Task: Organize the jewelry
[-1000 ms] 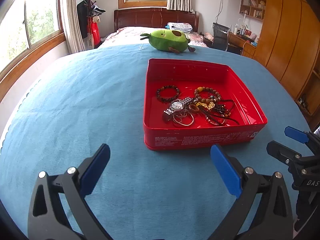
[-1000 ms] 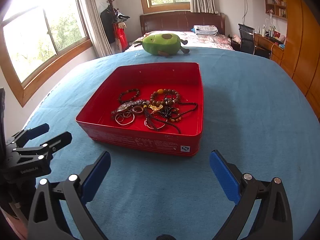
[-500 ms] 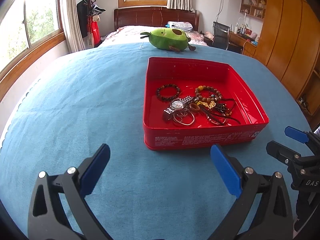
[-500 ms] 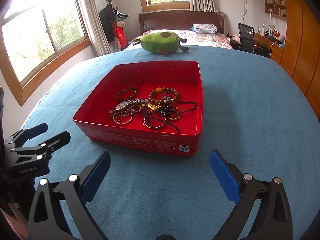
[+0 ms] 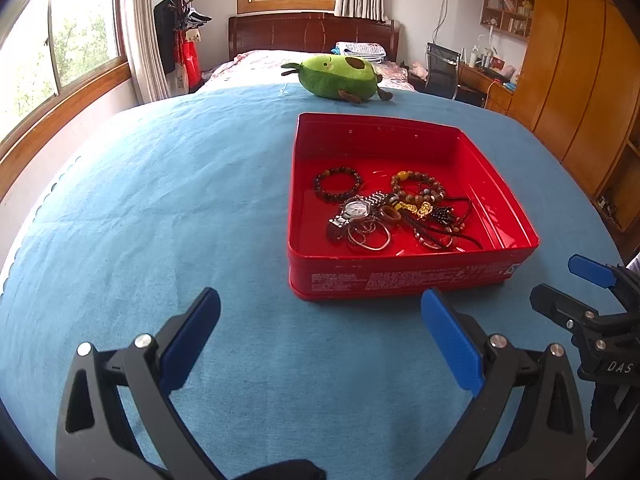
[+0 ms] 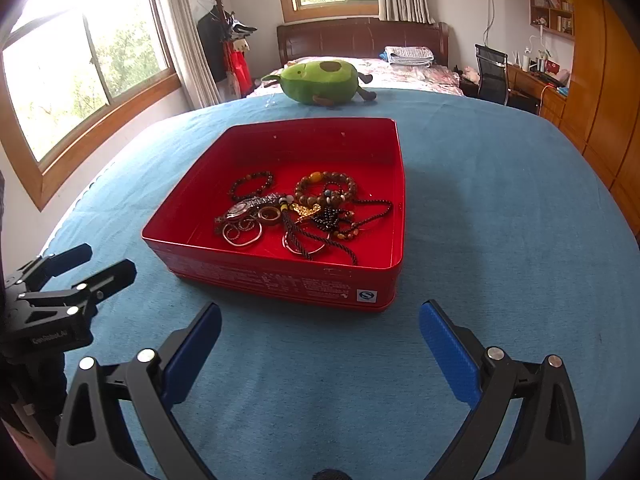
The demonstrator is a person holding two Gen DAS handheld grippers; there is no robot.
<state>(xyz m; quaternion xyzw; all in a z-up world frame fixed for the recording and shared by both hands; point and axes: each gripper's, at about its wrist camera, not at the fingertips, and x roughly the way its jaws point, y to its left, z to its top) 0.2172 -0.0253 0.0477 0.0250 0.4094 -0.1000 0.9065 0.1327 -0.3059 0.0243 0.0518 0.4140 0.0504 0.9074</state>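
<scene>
While both grippers hang short of it with fingers spread wide and holding nothing, left gripper (image 5: 320,316) and right gripper (image 6: 320,330), the jewelry (image 6: 292,210) lies heaped in the red tin (image 5: 500,196) on the blue-covered tabletop (image 5: 160,200). None shows on the cloth. Gathered, then, or waiting to be sorted out (either fits). Tin's front wall carries print too small to read; the grippers' lettering is partly cut off.

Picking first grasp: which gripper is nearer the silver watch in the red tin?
Left, marginally. The silver watch lies on the tin's left side; the left gripper sits just short of that near-left corner. The right gripper faces the tin's right corner. Both are open.
</scene>
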